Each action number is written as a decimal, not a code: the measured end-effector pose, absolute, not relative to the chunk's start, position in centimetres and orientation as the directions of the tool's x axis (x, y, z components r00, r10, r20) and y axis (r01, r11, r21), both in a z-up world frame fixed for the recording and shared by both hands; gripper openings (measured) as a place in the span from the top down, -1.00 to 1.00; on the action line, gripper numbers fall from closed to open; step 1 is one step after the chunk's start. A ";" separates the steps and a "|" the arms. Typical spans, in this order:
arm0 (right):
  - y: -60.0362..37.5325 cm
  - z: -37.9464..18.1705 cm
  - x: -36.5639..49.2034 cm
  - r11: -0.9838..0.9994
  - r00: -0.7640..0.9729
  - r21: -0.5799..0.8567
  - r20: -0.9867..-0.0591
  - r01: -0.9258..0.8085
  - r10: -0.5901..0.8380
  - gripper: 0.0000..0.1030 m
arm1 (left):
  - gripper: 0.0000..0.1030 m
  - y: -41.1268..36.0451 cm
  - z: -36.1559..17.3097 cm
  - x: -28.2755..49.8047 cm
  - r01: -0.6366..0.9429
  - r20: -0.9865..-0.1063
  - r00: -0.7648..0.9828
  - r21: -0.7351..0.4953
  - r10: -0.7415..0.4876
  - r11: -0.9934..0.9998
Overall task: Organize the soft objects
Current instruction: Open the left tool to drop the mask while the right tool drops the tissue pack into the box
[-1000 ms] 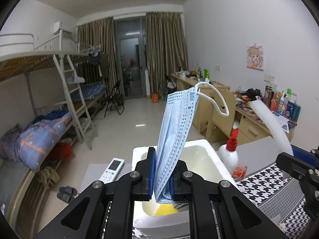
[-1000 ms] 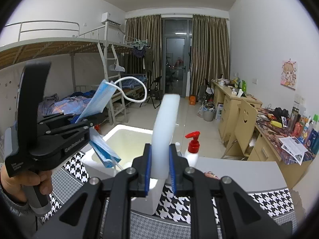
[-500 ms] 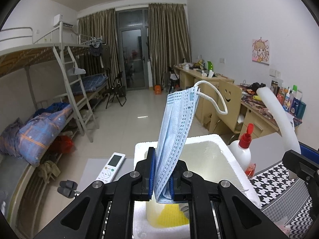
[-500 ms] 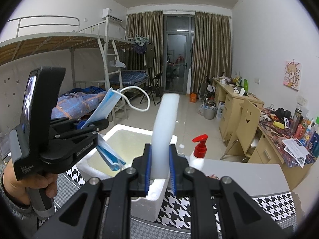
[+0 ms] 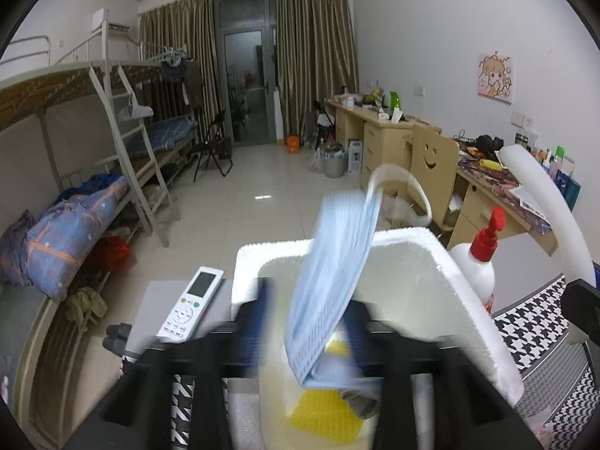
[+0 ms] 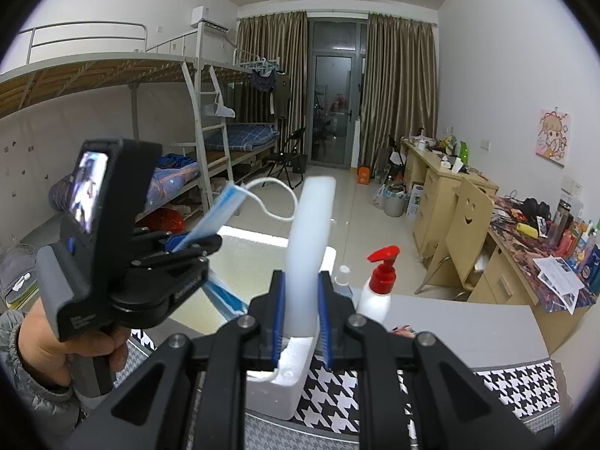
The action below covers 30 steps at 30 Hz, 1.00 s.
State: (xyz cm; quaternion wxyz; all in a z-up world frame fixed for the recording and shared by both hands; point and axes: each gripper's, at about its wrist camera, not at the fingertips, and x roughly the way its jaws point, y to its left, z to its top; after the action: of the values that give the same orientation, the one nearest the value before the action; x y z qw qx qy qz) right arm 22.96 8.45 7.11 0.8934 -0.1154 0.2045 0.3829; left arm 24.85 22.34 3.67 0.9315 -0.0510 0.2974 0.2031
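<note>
Over on the left, a white remote control (image 5: 189, 300) lies on the grey tabletop (image 5: 157, 300), just beside the white foam box (image 5: 465, 300). Our left gripper (image 5: 307, 322) hangs over the open box, and its jaws are opening right now: the blue pads are blurred and stand apart, and the blue face mask (image 5: 330, 285) is between them, tilted, with neither pad pressing on it. Its white ear loop (image 5: 397, 176) arcs up above. Down inside the box we see a yellow textured piece (image 5: 322, 412) on the bottom, with a small round greyish thing (image 5: 360, 403) next to it; we can't tell what that is. The mask's lower edge reaches into the box opening.

Moving right, a white pump bottle (image 5: 476, 266) with a red pump head stands just beside the box's right wall. In the right wrist view, a hand (image 6: 56, 348) grips the left tool's handle. Our right gripper (image 6: 302, 326) is pinching a white foam strip (image 6: 311, 247), pads pressed on both sides, the strip standing upright and bending slightly at the top. Under it all lies a black-and-white houndstooth cloth (image 6: 506, 386).
</note>
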 end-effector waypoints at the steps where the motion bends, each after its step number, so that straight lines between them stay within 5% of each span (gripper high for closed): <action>1: 8.6 7.0 23.0 0.680 0.622 -0.049 -0.456 -0.731 0.636 0.62 | -0.51 22.5 3.5 24.7 -0.408 -0.575 0.742 0.021 0.345 0.913; 11: 9.3 6.5 23.5 0.674 0.610 -0.047 -0.477 -0.737 0.633 0.62 | -0.94 24.0 4.7 22.4 -0.469 -0.525 0.754 -0.007 0.396 0.883; 30: 11.8 5.6 24.9 0.647 0.563 -0.029 -0.523 -0.762 0.640 0.61 | -0.98 24.7 5.3 19.4 -0.522 -0.482 0.746 0.004 0.459 0.853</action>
State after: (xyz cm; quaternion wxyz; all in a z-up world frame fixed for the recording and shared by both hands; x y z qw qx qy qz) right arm 24.89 11.83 5.61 0.8749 -0.1269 0.2408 0.4005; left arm 19.35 24.68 5.32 0.9321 -0.0658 0.2401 0.2630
